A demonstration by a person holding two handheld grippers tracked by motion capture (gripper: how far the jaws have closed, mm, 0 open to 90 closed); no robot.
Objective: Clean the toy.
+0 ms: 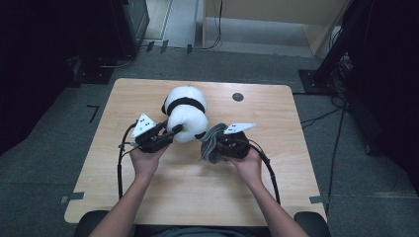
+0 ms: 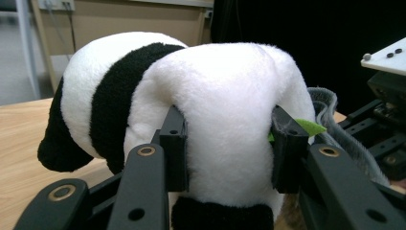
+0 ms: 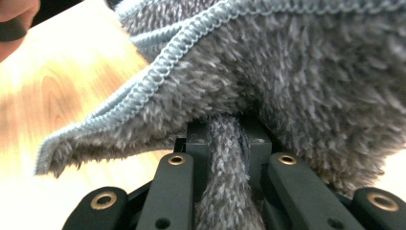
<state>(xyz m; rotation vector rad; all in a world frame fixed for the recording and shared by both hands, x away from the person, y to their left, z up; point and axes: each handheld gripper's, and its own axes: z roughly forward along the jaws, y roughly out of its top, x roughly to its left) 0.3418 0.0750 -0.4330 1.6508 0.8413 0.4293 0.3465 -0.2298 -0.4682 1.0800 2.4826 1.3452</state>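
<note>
Dim surroundings, lit tabletop, blurred glaring close-ups.

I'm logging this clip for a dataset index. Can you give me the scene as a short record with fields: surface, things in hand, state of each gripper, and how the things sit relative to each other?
surface: wooden table
left gripper: shut on the plush panda, jaws pressing into its white body from both sides
right gripper: shut on the grey cloth, a fold pinched between the jaws
panda position: on the table, toward the far middle
cloth position: beside the panda, on the person's right; whether they touch is unclear
other: small green piece at the panda's side
</note>
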